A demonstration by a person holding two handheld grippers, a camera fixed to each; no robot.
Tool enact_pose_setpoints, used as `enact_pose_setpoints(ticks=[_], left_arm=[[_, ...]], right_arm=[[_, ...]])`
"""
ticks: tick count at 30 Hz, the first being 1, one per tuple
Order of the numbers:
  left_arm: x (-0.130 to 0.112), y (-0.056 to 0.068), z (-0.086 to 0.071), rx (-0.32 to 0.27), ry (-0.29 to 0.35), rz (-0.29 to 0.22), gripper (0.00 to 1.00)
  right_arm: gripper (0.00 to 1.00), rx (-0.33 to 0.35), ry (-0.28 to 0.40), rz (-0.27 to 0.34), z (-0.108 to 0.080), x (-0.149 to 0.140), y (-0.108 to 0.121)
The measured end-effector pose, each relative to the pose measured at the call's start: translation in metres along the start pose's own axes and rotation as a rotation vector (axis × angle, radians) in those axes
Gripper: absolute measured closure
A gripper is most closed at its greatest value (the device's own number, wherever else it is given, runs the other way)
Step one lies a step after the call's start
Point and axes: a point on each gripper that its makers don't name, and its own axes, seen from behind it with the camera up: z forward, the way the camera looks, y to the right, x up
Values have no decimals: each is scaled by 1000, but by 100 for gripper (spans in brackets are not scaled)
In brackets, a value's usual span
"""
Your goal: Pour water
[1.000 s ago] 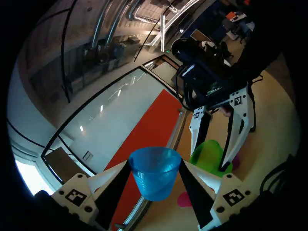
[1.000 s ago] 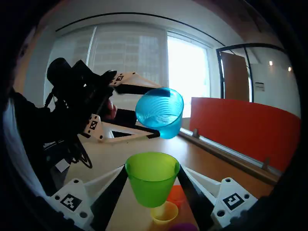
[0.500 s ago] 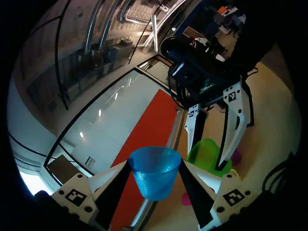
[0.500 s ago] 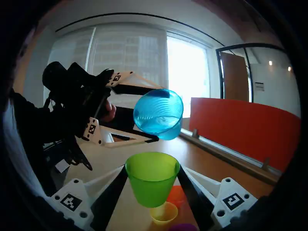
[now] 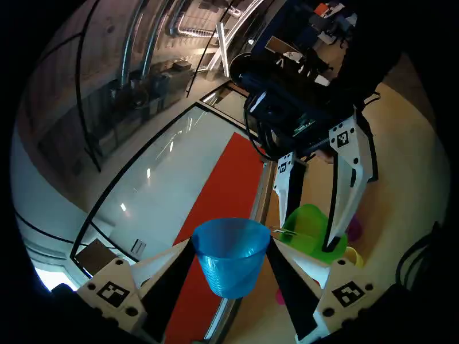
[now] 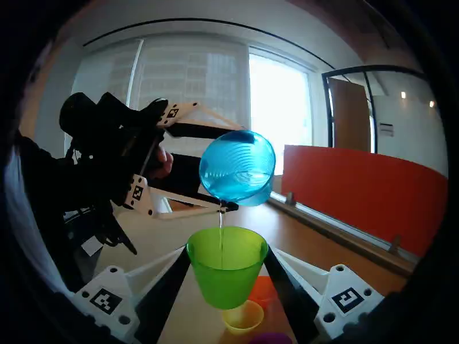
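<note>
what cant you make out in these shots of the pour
- Water level in the green cup: right gripper view, hidden by its own tinted wall and near rim.
- Water left in the blue cup: right gripper view, too rippled and tinted to judge; the left gripper view shows its outside.
- Purple item: right gripper view, cut off by the bottom edge.
- Orange item: right gripper view, mostly behind the green cup.

The left gripper (image 5: 231, 243) clamps a blue cup (image 5: 231, 265) between both fingers. Beyond it, the right gripper (image 5: 307, 236) holds a green cup (image 5: 305, 226) above the wooden table (image 5: 396, 189), beside a red panel (image 5: 229, 172).
</note>
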Motion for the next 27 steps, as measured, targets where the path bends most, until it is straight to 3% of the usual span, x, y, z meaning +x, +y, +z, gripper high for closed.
enact_pose_setpoints(ticks=[27], left_arm=[[8, -5, 2, 6, 11, 50, 14]], right_arm=[[8, -5, 5, -12, -3, 4, -2]])
